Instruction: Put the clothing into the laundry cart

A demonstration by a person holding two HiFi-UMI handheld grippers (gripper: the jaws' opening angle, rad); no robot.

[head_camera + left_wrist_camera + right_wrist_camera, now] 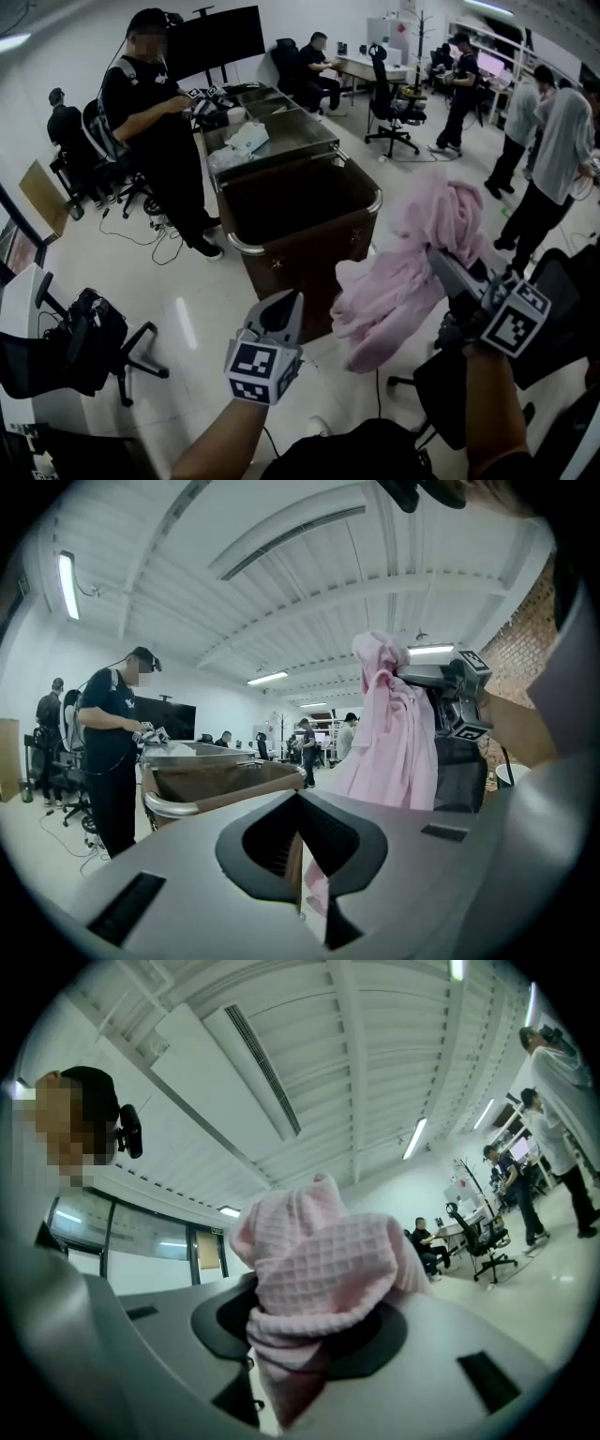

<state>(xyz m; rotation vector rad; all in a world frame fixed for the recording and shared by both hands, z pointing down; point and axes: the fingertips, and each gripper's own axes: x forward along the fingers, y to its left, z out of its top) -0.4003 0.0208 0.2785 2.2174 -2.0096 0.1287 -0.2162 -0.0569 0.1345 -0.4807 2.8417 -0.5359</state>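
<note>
Item one — clothing [403, 272]: a pink waffle-weave garment, bunched at the top and hanging in loose folds in the air. It is hanging beside the near right corner of the laundry cart, outside it and over the pale floor [187, 319], not touching the rim.

Item two — right gripper [439, 258]: its jaws are clamping the bunched top of the pink garment. In the right gripper view the fabric is filling the space between them and spilling over both sides. Its marker cube [516, 319] is sitting just behind the jaws.

Item three, left gripper [286, 307]: its jaws are standing together with nothing caught between them, pointing toward the cart. It is hovering near the hanging garment's lower left edge, apart from it. Its marker cube [262, 370] is showing above the forearm.

Item four, laundry cart [291, 253]: brown walls, a chrome rim, a dark interior. It is standing ahead of both grippers, its far end against a steel table [281, 136].

Item five, surroundings: a person in black [150, 122] is standing at the table's left side, handling something there. A black office chair [389, 103] is standing farther back, and other people are standing at the right.
</note>
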